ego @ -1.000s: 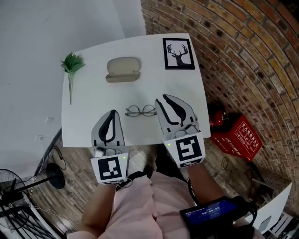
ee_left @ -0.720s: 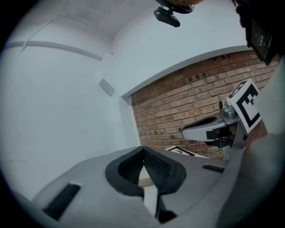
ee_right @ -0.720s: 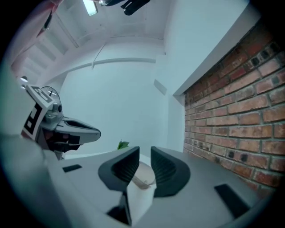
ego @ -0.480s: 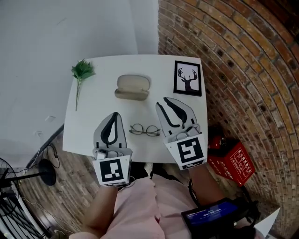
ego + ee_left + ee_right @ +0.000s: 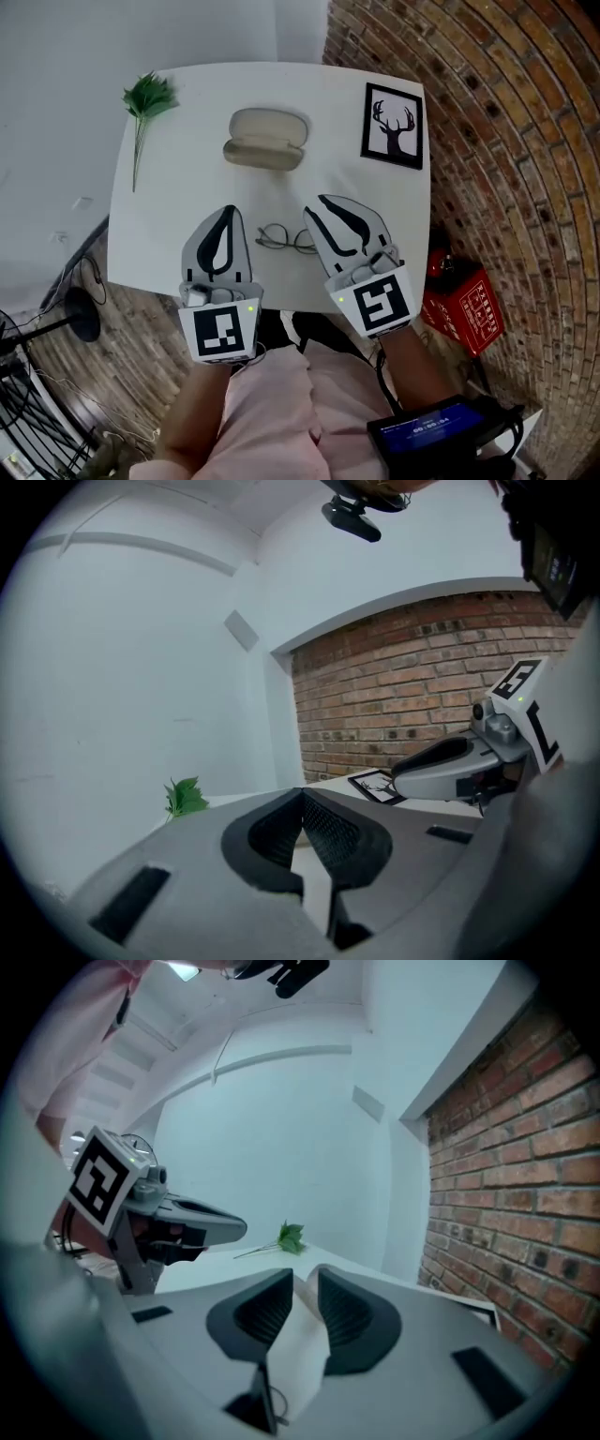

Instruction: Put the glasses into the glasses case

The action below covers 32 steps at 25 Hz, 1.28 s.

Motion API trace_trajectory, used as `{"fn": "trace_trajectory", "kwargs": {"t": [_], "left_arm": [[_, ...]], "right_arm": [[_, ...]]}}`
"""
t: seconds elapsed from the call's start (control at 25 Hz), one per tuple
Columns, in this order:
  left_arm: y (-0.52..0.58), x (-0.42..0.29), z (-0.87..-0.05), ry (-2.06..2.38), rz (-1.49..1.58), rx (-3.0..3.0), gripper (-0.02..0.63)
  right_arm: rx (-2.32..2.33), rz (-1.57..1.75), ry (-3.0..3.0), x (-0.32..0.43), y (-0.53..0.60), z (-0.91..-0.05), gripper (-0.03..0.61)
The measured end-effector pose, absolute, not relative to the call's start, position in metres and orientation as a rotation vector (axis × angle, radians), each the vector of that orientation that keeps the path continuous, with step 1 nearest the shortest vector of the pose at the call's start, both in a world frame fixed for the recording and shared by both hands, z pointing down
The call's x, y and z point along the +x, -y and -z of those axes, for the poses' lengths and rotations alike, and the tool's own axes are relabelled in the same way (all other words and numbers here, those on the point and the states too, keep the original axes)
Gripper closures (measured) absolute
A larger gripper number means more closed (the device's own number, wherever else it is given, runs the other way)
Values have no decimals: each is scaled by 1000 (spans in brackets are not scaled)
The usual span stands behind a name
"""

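Glasses (image 5: pixel 284 239) lying on white tabletop (image 5: pixel 169 225) near its front edge, long axis running left-right, between the two tools, showing whole in head view only, right gripper view catching just a rim wire, left tool (image 5: pixel 225 214) pressed together, empty, right tool (image 5: pixel 316 203) spreading, gripping nothing, glasses case (image 5: pixel 266 140) resting well behind.

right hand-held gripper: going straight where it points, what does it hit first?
Likely the right end of the glasses case. Tilted down, it may graze the table first. The right hand-held gripper has its jaws opening, nothing between them; the glasses lie just left.
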<state>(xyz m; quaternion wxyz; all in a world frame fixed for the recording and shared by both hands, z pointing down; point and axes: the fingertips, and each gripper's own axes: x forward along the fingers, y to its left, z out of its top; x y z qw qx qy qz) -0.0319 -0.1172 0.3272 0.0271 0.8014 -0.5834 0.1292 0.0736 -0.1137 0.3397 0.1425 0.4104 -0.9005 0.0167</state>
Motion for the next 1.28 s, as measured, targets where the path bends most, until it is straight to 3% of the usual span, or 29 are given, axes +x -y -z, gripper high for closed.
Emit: {"fn": "trace_trajectory", "kwargs": {"t": [0.6, 1.28], "left_arm": [[89, -43, -427, 1721, -518, 2290, 606], [90, -44, -446, 1716, -506, 2238, 605]], "right_arm": [[658, 12, 2458, 38, 50, -462, 488], [556, 74, 2347, 32, 54, -496, 517]]}}
